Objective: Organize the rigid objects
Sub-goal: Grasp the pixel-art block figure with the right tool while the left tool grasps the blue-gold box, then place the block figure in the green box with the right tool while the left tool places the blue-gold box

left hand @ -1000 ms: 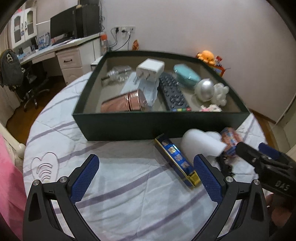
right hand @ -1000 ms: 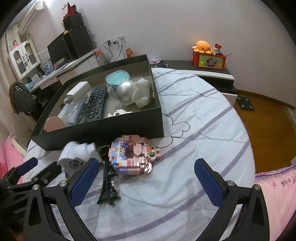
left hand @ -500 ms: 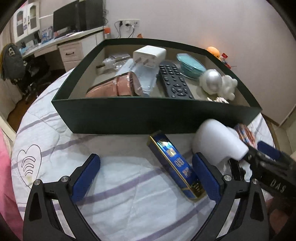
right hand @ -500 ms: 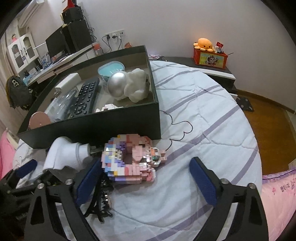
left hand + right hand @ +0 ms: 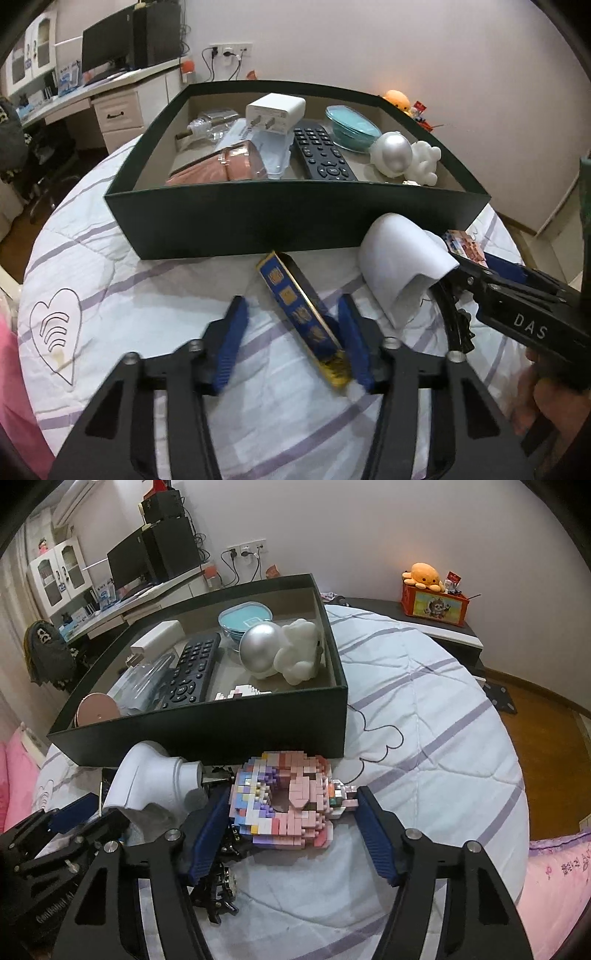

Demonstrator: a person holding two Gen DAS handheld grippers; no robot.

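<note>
A dark green box sits on a round bed covered by a white quilt with lilac stripes, and it already holds a black remote control, a white wall charger, a teal lidded dish, a white figurine with a silver helmet, a rose-coloured tumbler and some clear plastic packaging. On the quilt just in front of the box's near wall lie the pieces not yet put away. The left gripper has its jaws closing around a narrow blue-and-gold box, which lies slantwise between the blue pads; the right pad appears to meet the box's near end, while the left pad stands clear of it. Beside that box lies a white plastic cup-shaped fitting. The right gripper is likewise closing, with a pink and pastel brick-built donut model between its pads; the left pad is at the model's edge and the right pad sits just beside the small block jutting from its side, so a firm pinch is not evident. A black spiky miniature, too dark to identify, lies beneath the right gripper's left finger. An orange octopus plush sits on a red tin against the far wall.
</note>
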